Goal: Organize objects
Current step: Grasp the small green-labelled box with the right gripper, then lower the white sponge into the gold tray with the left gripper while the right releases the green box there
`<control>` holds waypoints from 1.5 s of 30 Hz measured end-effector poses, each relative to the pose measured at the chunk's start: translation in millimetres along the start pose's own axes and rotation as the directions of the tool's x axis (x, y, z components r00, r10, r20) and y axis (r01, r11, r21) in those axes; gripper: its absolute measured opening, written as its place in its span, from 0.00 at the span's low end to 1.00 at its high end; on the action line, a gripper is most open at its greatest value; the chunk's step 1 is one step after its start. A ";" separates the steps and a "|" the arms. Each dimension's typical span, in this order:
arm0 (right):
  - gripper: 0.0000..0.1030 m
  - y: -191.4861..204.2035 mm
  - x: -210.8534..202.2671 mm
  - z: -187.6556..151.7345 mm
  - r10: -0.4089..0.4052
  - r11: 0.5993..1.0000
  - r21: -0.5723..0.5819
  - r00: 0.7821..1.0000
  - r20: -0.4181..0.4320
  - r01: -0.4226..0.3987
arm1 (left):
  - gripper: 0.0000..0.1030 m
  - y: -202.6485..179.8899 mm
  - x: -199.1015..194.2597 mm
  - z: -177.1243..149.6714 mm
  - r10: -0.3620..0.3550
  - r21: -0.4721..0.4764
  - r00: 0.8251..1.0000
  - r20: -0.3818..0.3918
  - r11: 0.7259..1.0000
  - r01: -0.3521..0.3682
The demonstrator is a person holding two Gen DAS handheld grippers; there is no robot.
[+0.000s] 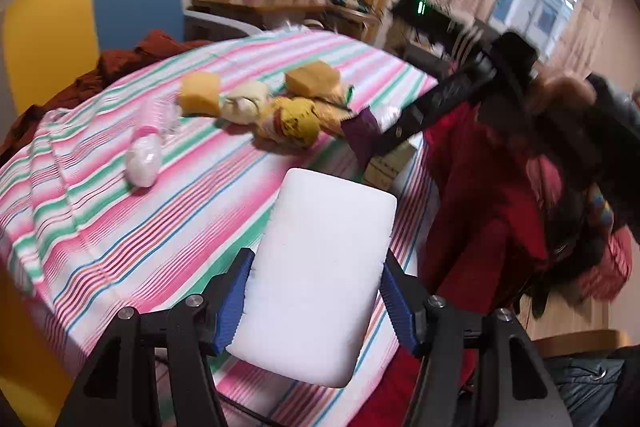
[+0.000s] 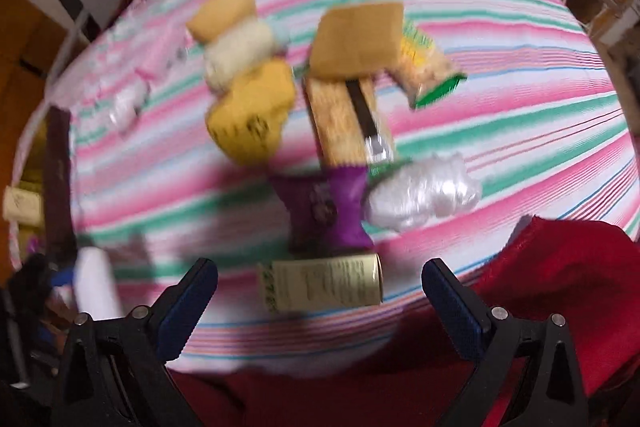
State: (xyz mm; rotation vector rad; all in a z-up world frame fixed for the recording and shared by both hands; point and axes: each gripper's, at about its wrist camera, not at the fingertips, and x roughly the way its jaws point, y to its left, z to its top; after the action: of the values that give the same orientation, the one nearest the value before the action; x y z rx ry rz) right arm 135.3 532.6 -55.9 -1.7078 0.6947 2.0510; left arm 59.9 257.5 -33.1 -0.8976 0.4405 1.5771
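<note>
The left gripper (image 1: pixel 316 301) has its blue pads pressed against both sides of a white foam block (image 1: pixel 320 275), held above the striped tablecloth (image 1: pixel 120 227). The right gripper (image 2: pixel 320 297) is spread wide with nothing between its fingers; just ahead of it lies a pale cylindrical can (image 2: pixel 320 285) on its side, its print too blurred to read. At 12 o'clock from the can sit a purple packet (image 2: pixel 326 209), a clear crumpled plastic wrap (image 2: pixel 424 197) at 1 o'clock, a long snack pack (image 2: pixel 344 119), and tan sponges (image 2: pixel 358 39). No open container shows its contents. The right wrist view is motion-blurred, and a pink-capped bottle (image 1: pixel 144 155) lies at 10 o'clock in the left view, its contents unclear.
</note>
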 end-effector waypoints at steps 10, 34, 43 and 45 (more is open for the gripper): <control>0.71 16.2 40.9 2.5 -0.148 0.985 -0.114 0.976 -0.160 0.131 | 0.61 26.3 -46.3 -25.9 0.055 -0.163 0.995 0.089 0.986 -0.040; 0.70 260.1 -57.8 -32.3 0.336 0.813 -0.558 0.917 0.216 -0.167 | 0.61 160.1 -190.2 -143.0 0.571 -0.689 0.820 0.040 0.610 -0.391; 0.75 381.0 -2.3 -27.5 0.457 0.722 -0.594 0.889 0.025 -0.354 | 0.72 177.9 -203.3 -192.1 0.622 -0.779 0.781 -0.050 0.465 -0.420; 0.94 396.2 8.6 -30.2 0.477 0.709 -0.583 0.879 -0.018 -0.397 | 0.79 180.3 -201.2 -195.6 0.621 -0.785 0.782 -0.057 0.456 -0.419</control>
State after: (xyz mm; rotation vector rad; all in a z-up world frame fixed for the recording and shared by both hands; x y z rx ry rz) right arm -71.8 195.5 -17.3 -1.7914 0.4958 2.9275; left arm -55.0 -55.6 -41.7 -1.2544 -0.2238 2.5308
